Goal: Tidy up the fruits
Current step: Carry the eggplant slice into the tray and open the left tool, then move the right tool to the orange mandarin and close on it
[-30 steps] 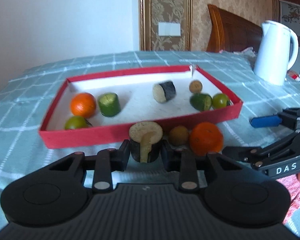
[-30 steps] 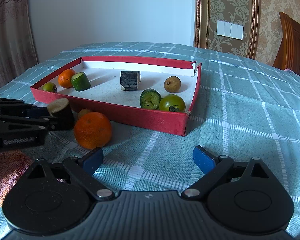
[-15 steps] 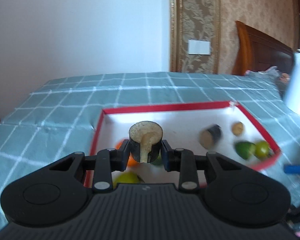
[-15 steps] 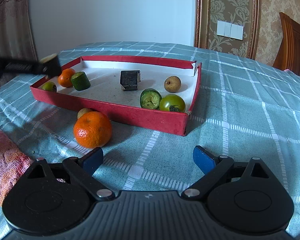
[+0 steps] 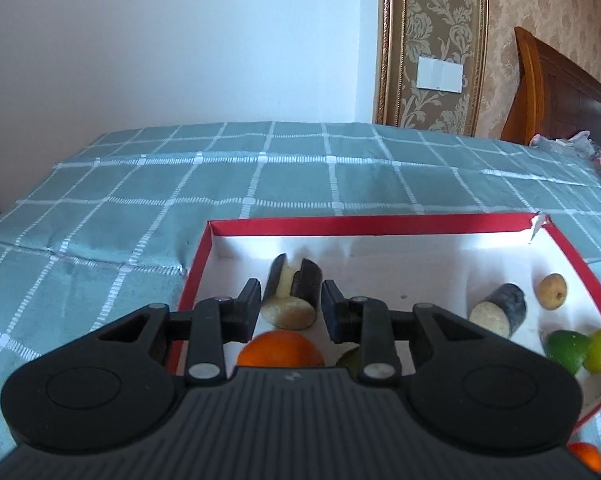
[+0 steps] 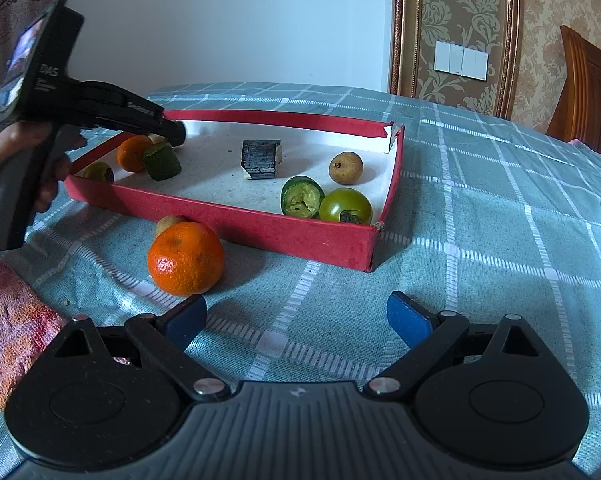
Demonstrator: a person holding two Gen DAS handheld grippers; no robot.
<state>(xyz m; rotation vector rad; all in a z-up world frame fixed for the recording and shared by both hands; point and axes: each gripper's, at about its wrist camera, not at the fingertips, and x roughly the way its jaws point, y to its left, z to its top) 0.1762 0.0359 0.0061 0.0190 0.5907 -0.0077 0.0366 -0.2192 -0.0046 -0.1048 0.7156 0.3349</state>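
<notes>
Over the red tray (image 5: 372, 220) holding oranges and tomatoes, left hand-held gripper (image 5: 290, 304) clamps an eggplant chunk (image 5: 290, 300).

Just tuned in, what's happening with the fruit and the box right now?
The left gripper holds a dark cut piece over the left end of the red box, above an orange already inside. The right gripper hangs open and empty over the cloth. Another orange and a small brown fruit lie outside, by the box's front wall.
</notes>
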